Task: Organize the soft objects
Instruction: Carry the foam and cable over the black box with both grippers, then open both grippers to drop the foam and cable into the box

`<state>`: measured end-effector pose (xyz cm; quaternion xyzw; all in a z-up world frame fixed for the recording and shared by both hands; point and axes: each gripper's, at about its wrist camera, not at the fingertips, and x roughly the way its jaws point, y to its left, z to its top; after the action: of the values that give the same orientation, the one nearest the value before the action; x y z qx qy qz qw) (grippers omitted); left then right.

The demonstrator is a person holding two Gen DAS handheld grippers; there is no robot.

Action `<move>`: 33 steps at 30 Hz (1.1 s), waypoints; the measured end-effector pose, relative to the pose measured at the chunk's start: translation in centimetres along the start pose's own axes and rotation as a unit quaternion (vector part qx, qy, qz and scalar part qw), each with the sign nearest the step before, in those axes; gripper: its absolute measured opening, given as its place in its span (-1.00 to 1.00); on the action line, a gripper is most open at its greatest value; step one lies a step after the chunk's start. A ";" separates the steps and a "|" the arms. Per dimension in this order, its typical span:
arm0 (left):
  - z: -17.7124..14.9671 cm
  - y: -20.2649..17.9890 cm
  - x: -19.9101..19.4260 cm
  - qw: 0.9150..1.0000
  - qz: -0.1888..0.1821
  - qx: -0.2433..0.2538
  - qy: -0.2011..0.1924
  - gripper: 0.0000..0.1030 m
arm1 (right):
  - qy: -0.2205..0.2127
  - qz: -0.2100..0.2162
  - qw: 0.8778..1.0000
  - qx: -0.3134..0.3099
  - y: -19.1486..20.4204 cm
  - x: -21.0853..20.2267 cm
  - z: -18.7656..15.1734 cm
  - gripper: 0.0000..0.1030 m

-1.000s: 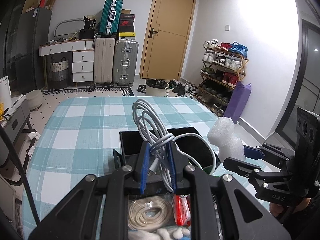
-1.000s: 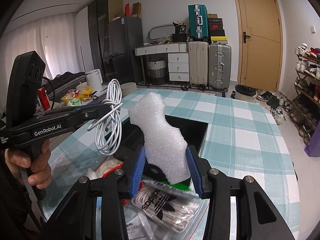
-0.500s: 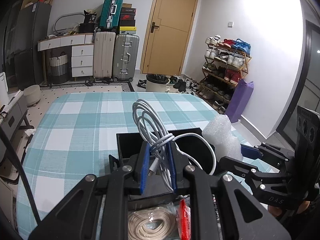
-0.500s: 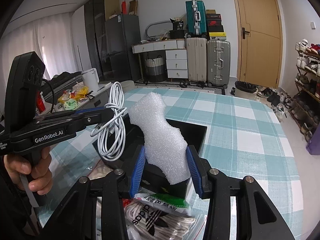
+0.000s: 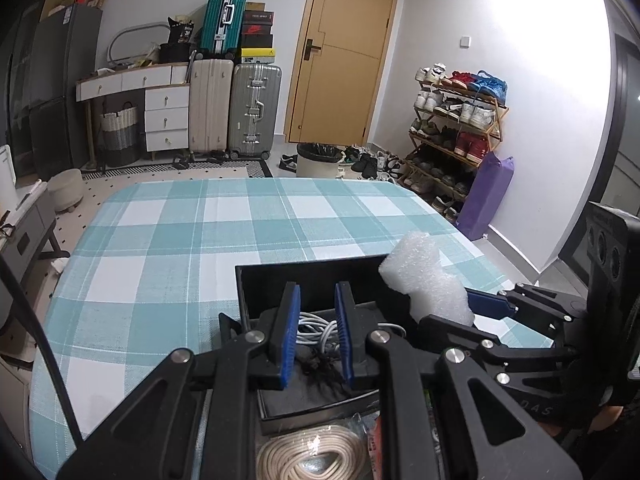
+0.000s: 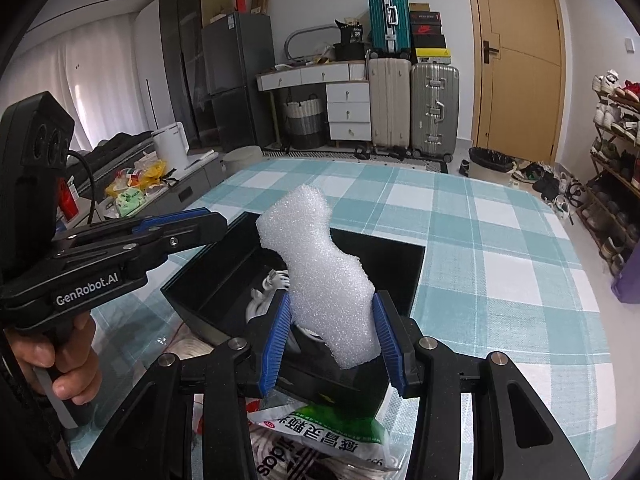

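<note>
The desk (image 6: 500,248) is spread with a woven cloth of teal and white checks, its near edge cut off by the gripper frames. On it, near the middle, stands a black box (image 6: 400,268), rectangular and open-topped with smooth, stiff walls; its near part is hidden behind the fingers. The right gripper (image 6: 332,332) is clamped on the foam piece (image 6: 320,276), a white, grainy, waisted block that stands upright over the box's near right side, with its lower end hanging below the blue ribbed pads. The left gripper (image 5: 316,292), held in a hand (image 6: 60,364), hovers over the box's left side with its pads drawn close and nothing pinched in the slit between them. The white cable (image 5: 316,326) lies loosely coiled inside the box, partly screened by the fingers, beside a dark tangle that is hard to make out. Nearest, a clear bag of coiled beige cord (image 5: 308,456) and a green-printed packet (image 6: 320,428) are cropped.
</note>
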<state>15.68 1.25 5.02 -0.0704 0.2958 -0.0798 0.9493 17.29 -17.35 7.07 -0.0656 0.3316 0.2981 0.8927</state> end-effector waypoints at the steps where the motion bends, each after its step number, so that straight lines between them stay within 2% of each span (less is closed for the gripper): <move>1: -0.1 0.0 0.2 1.000 0.002 0.002 0.003 -0.69 | 0.001 -0.001 1.000 -0.001 0.0 0.2 0.0 -0.17; 4: -0.2 0.0 0.5 1.000 0.007 0.007 0.012 -0.66 | 0.006 -0.006 1.000 -0.003 -0.1 0.9 0.1 -0.17; 5: -0.2 0.0 0.5 1.000 0.009 0.009 0.016 -0.58 | 0.006 -0.006 1.000 -0.005 0.0 0.9 0.1 -0.08; 6: -0.3 -0.1 0.5 1.000 0.011 0.013 0.018 -0.37 | 0.004 -0.012 1.000 -0.007 0.0 0.9 0.1 -0.02; 8: -0.4 -0.3 0.3 1.000 0.013 0.019 0.019 -0.11 | -0.004 -0.015 1.000 -0.009 0.0 0.6 0.1 0.21; 9: -0.4 -0.3 0.1 1.000 0.013 0.021 0.019 -0.07 | -0.007 -0.014 1.000 -0.007 -0.1 0.4 0.1 0.30; 11: -0.6 -0.5 -0.2 0.999 0.013 0.027 0.023 -0.02 | -0.016 -0.023 1.000 -0.004 -0.4 -0.3 -0.1 0.66; 13: -0.8 -0.6 -0.7 0.999 0.019 0.032 0.022 0.00 | -0.023 -0.032 0.999 0.001 -0.8 -1.0 -0.3 0.78; 16: -1.4 -0.6 -1.5 0.999 0.030 0.036 0.021 0.29 | -0.026 -0.034 0.999 0.007 -1.3 -2.1 -0.6 0.95; 17: -1.6 -0.5 -1.8 0.999 0.032 0.035 0.021 0.55 | -0.024 -0.036 0.999 0.008 -1.4 -2.5 -0.8 0.99; 18: -1.9 -0.4 -2.2 0.999 0.034 0.034 0.018 0.65 | -0.023 -0.038 0.999 0.008 -1.5 -2.8 -0.9 0.99; 22: -3.0 -0.3 -3.7 0.999 0.033 0.030 0.012 0.74 | -0.029 -0.047 0.998 0.018 -1.7 -4.2 -1.9 0.99; 24: -3.5 -0.3 -4.3 0.999 0.036 0.027 0.008 1.00 | -0.031 -0.042 0.998 0.033 -1.9 -4.9 -2.5 0.99; 29: -5.0 -0.1 -6.3 0.999 0.034 0.024 -0.007 1.00 | -0.032 -0.028 0.998 0.050 -1.6 -6.4 -4.2 0.99; 33: -6.0 0.0 -7.3 0.998 0.047 0.028 -0.010 1.00 | -0.032 -0.025 0.998 0.054 -1.3 -7.1 -5.2 0.99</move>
<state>6.28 2.11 4.18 -0.0305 0.2869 -0.0425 0.9565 10.84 -23.50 7.43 -0.0159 0.3171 0.2591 0.9122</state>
